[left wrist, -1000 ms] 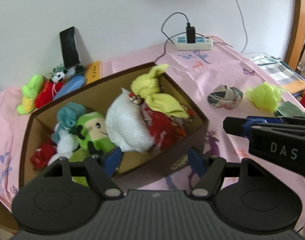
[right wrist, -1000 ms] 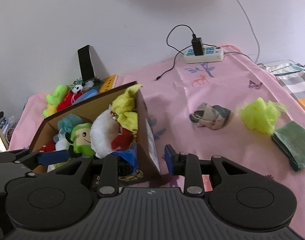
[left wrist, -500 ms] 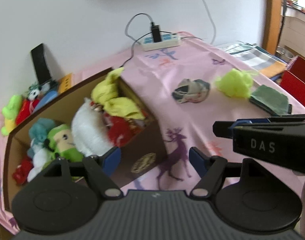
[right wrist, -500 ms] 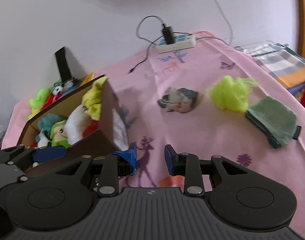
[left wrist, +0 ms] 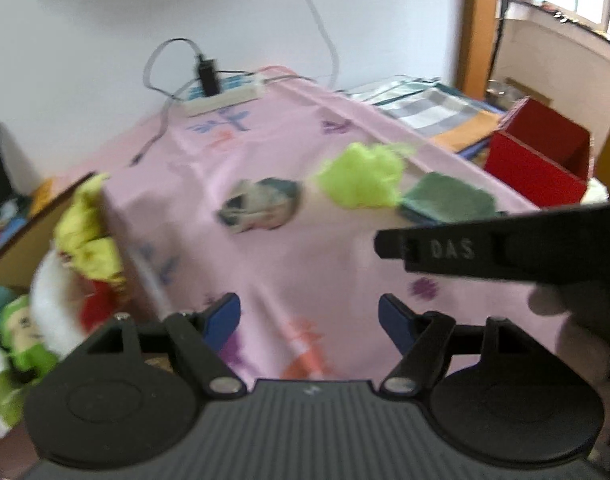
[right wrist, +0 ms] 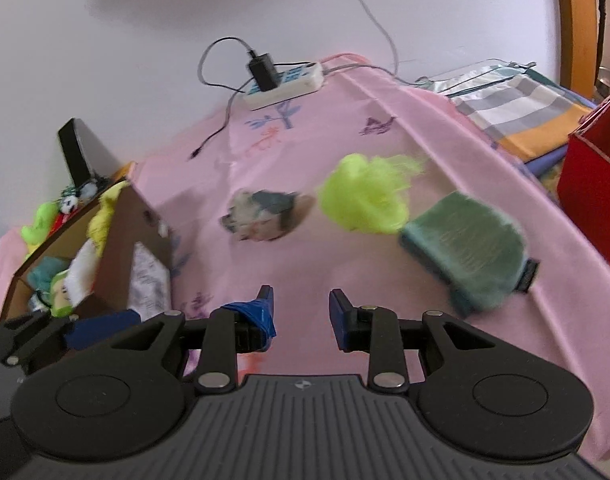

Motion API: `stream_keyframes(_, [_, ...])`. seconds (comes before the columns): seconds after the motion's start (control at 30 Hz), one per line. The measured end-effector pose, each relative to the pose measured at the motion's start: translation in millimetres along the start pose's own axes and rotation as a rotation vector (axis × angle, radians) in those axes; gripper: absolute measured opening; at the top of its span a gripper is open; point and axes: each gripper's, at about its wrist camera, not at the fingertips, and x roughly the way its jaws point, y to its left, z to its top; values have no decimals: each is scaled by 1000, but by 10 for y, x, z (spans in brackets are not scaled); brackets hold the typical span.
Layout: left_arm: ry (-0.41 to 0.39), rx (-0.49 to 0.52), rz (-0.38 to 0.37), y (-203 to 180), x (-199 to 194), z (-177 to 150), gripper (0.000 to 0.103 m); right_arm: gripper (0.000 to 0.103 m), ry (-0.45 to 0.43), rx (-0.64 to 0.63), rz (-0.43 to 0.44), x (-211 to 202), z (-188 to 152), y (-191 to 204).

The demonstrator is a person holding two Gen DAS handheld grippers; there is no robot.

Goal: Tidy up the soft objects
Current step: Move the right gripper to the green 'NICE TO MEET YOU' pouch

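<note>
Both views have swung away from the cardboard box (right wrist: 117,240), which filled the middle of each view a second ago and now sits at the left edge, already packed with plush toys (left wrist: 45,300). The centre of each view is now the open pink cloth on the desk (right wrist: 305,260), where three loose soft items lie in a row: a grey patterned bundle (right wrist: 263,216), a lime-green fluffy puff (right wrist: 365,200) just beside it, and a folded green cloth (right wrist: 465,248) touching or nearly touching the puff on its far side.

The left tongs (left wrist: 309,316) stand wide with nothing between the pads, as they did a second ago. The right tongs (right wrist: 301,312) show a narrower gap, also empty; their opening has not visibly changed. In the left view the right tongs' black arm crosses at the right side, near the green cloth.

Judgement: one deposit into the box appears finished and the hands are turning toward the next pickup. Three items remain outside the box. Motion blur suggests the swing is in progress, so no target is yet settled.
</note>
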Motion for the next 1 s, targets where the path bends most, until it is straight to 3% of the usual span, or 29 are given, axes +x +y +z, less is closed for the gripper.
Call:
stream_keyframes(0.43, [45,-45,-212,-654,598,258,80,14,-2,36,-102,113,458,-1027])
stream_keyframes(0.5, [44,-43,-230,-742,685,302,82,14,7,47,-109,151,494,-1153])
stream_keyframes(0.53, [43,-46,-239,-786,733,327,87,14,14,54,-108,171,508,-1219])
stream_keyframes(0.57, [41,-51,-246,-824,763,344,92,14,25,59,-102,197,516,-1276])
stream_keyframes(0.9, [67,-85,-244,-1060,1189,521,92,14,88,32,-22,395,586,-1506])
stream_keyframes(1.0, [74,-99,-243,-1076,1292,528,92,14,128,37,41,460,622,-1573])
